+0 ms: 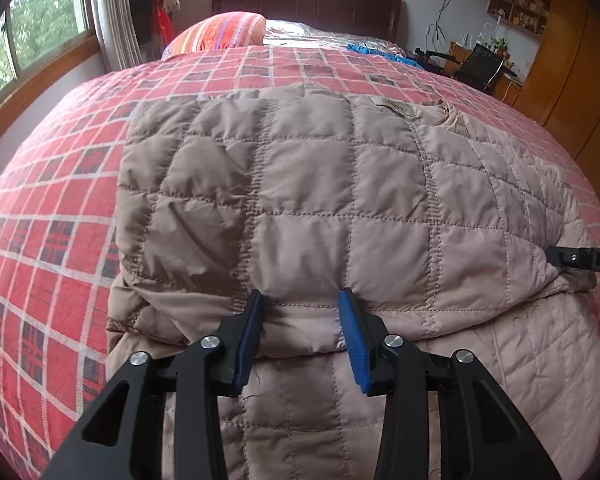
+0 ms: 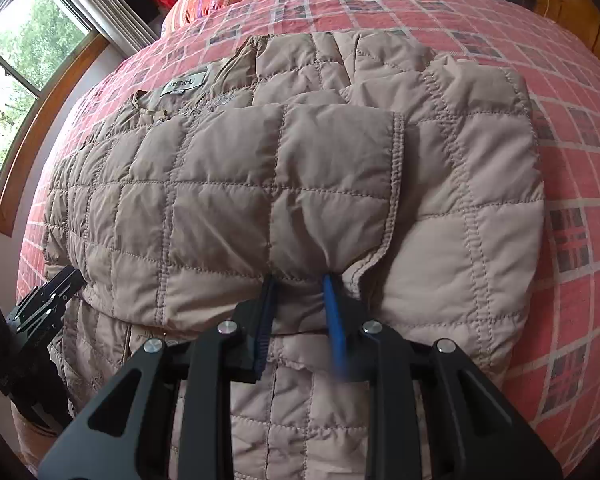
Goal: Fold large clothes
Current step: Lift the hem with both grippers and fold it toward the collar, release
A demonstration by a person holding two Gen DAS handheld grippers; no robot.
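A beige quilted jacket [image 1: 320,184] lies spread on the red checked bedspread [image 1: 52,216], its lower part folded up over the body, its neck label [image 1: 396,109] toward the striped pillow [image 1: 220,32]. At the jacket's near folded edge the left gripper [image 1: 302,308] pinches a bunch of fabric between blue pads [image 1: 352,328]; further along that edge the right gripper [image 2: 300,292] pinches another gather

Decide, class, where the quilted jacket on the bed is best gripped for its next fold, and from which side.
Grip the quilted jacket at its near folded edge, coming from the near side. That edge bulges thick toward both claws, left claw and right claw, spaced along it.
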